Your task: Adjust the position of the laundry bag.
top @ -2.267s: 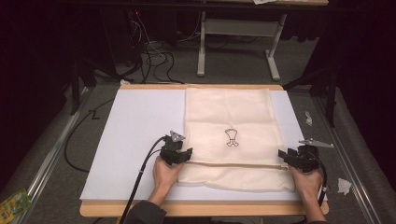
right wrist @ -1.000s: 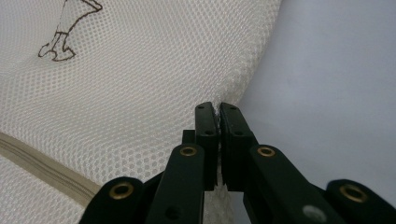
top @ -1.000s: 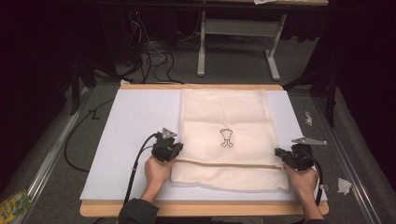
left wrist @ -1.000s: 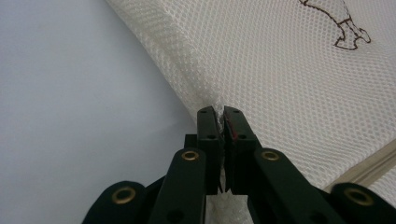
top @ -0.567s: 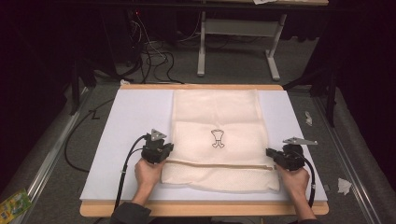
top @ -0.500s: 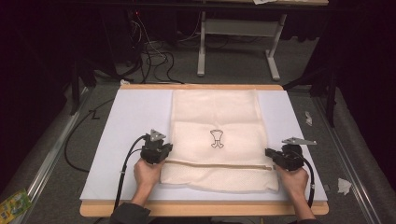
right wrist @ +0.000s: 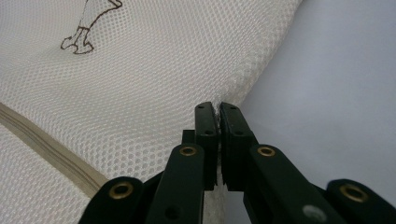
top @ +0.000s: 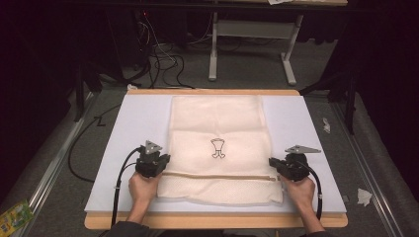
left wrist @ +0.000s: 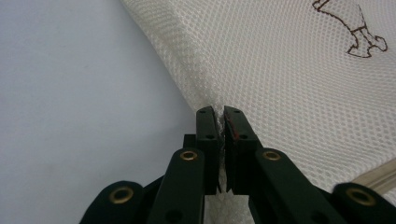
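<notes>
A cream mesh bag (top: 217, 123) with a small dark printed figure (top: 218, 148) and a tan zipper strip (top: 217, 176) lies flat on the white mat (top: 133, 123). My left gripper (top: 163, 162) is shut on the bag's left edge, with mesh (left wrist: 280, 70) pinched between its jaws (left wrist: 220, 112). At the bag's right edge my right gripper (top: 272, 164) is shut as well; its jaws (right wrist: 217, 108) pinch the mesh (right wrist: 140, 84) there. Both hands hold the grippers near the table's front edge.
The mat covers a wooden table (top: 212, 222). Cables (top: 163, 64) and a metal stand (top: 252, 44) lie on the grey floor beyond. Paper scraps (top: 364, 196) sit right of the table and a green packet (top: 15, 215) at the lower left.
Both grippers have slid leftward with the bag held between them; the bag now lies nearer the mat's middle.
</notes>
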Demonstrator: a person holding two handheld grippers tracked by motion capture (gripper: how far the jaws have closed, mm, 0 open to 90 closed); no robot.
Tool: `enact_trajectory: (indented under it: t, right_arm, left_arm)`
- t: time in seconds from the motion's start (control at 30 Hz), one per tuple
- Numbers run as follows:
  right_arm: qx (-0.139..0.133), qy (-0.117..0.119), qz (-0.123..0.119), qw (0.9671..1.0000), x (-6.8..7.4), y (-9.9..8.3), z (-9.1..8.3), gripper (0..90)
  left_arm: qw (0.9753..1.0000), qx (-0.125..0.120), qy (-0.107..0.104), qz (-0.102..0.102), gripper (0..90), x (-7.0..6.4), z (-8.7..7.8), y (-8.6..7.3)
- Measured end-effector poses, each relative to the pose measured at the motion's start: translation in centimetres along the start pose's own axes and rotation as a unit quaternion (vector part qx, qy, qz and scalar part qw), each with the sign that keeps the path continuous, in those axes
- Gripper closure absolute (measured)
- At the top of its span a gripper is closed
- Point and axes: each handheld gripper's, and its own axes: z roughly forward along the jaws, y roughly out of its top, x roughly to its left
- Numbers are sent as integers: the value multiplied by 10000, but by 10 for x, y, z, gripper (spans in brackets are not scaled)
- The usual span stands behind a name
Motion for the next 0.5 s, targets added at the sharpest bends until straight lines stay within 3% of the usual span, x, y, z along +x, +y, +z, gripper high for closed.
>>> enact_trajectory:
  t: [0.37,0.5]
  right_arm:
    - [38,115,-156,9998,18,2,10,877]
    - [66,104,-149,9998,20,1,11,867]
  left_arm:
    - [9998,99,143,-118,850,13,-6,-13]
    - [9997,146,185,-65,827,13,-4,-13]
